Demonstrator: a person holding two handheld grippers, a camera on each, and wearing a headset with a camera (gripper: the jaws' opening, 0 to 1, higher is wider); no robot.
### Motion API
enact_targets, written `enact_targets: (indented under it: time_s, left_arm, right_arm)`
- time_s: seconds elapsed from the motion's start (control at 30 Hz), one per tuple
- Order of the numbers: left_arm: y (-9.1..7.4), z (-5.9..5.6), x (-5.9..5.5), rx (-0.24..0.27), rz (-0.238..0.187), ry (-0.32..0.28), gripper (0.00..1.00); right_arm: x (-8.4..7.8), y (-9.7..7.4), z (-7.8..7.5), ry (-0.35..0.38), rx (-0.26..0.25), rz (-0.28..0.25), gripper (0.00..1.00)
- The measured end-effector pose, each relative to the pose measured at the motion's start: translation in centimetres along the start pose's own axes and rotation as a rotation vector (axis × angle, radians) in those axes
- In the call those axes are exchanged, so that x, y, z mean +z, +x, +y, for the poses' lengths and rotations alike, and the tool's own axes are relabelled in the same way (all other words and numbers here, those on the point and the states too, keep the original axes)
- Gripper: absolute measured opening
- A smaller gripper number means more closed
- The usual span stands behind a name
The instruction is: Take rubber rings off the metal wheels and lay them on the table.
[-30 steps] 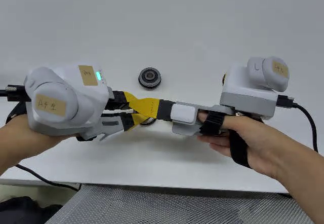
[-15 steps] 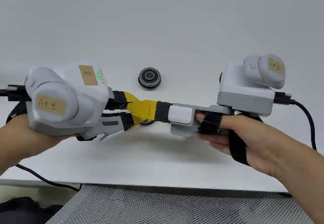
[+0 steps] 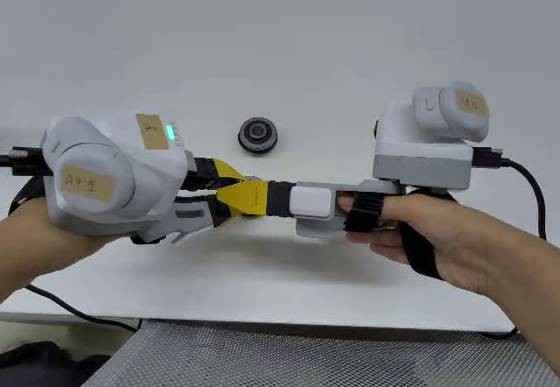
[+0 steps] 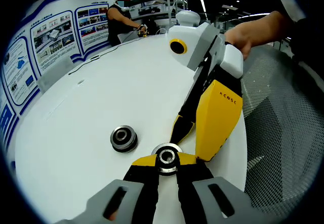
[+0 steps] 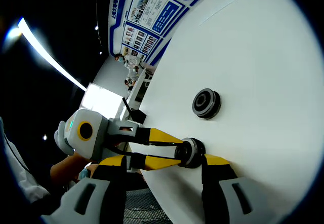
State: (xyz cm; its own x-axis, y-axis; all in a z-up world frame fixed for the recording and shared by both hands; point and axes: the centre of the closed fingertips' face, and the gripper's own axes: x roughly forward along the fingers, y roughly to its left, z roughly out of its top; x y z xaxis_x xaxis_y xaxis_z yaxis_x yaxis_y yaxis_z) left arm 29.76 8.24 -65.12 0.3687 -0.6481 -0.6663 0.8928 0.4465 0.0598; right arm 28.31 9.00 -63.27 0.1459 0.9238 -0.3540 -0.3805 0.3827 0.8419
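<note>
Listing by view, we record what each one shows.

Head view: the left tool (image 3: 226, 193), in the person's left hand (image 3: 26, 238), points right. The right tool (image 3: 245, 196), in the right hand (image 3: 429, 229), points left. Their yellow tips overlap above the near part of the white bench (image 3: 350, 72). We cannot make out what lies between the tips from this view. A loose wheel (image 3: 258, 133) lies flat on the bench just beyond them. The left hand is cut off at the frame edge.

Left gripper view: the left tool (image 4: 167, 162) is clamped on a second wheel, the clamped wheel (image 4: 167, 158), with one yellow tip on each side. The right tool (image 4: 190, 143) comes in from the upper right, and its large yellow jaw stands just beside the clamped wheel. The loose wheel (image 4: 124, 138) lies apart to the left on the bench (image 4: 101, 92). Both wheels have a dark outer band, and we cannot tell whether it is rubber or metal.

Right gripper view: the right tool (image 5: 164, 162) has its jaws spread wide and grips nothing. The clamped wheel (image 5: 191, 153) sits between them, close to the right-hand jaw, and we cannot tell whether it touches. The left tool (image 5: 179, 152) holds it from the left. The loose wheel (image 5: 206, 103) rests further off on the bench (image 5: 253, 57).
</note>
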Motion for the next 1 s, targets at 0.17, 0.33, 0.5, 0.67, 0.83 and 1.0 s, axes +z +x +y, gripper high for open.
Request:
enact_targets:
  time_s: [0.17,0.33,0.5,0.67,0.83,1.0]
  left_arm:
    - [-0.01,0.01,0.01,-0.001,0.0,0.0,0.12]
    - [-0.01,0.02,0.0,-0.002,0.001,0.001,0.12]
    - [0.0,0.08,-0.02,-0.003,0.004,0.002,0.13]
    - [0.02,0.12,-0.05,-0.002,0.004,0.002,0.13]
    - [0.05,0.13,-0.07,-0.002,0.004,0.001,0.13]
    - [0.08,0.14,-0.11,-0.003,0.005,0.002,0.13]
  right_arm:
    - [-0.14,-0.07,0.13,0.002,0.007,-0.015,0.62]
    - [-0.01,-0.22,0.08,0.025,0.026,-0.039,0.61]
    - [0.19,-0.27,0.3,0.027,0.039,-0.05,0.57]
    - [0.25,-0.36,0.32,0.033,0.044,-0.052,0.58]
    - [0.23,-0.51,0.35,0.035,0.046,-0.056,0.58]
    - [0.31,-0.64,0.25,0.044,0.048,-0.065,0.57]
